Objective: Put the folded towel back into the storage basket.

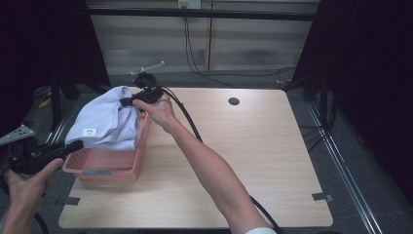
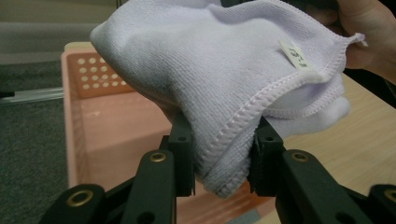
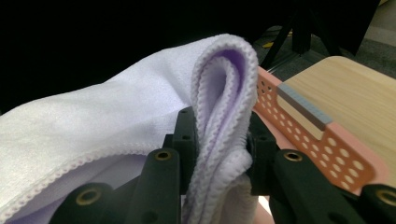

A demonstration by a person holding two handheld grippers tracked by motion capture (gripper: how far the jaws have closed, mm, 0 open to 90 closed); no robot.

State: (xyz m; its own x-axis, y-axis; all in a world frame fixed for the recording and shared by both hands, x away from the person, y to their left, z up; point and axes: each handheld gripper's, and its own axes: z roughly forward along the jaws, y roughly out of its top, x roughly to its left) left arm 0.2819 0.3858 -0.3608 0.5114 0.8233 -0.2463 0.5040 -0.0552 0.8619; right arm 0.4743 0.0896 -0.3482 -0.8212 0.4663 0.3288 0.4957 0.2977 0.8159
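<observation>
A pale lilac towel, folded and with a small white label, hangs stretched over a salmon perforated basket at the table's left edge. My left gripper comes in from the lower left and is shut on the towel's near corner; in the left gripper view its pads pinch the folded hem above the basket's floor. My right gripper is shut on the towel's far end, just past the basket's far rim. The right gripper view has the doubled hem squeezed between the jaws, beside the basket wall.
The light wooden table stretches to the right of the basket, with a round cable hole near its far edge. A grey tape strip marks the basket's front wall. Black stands and cables surround the table.
</observation>
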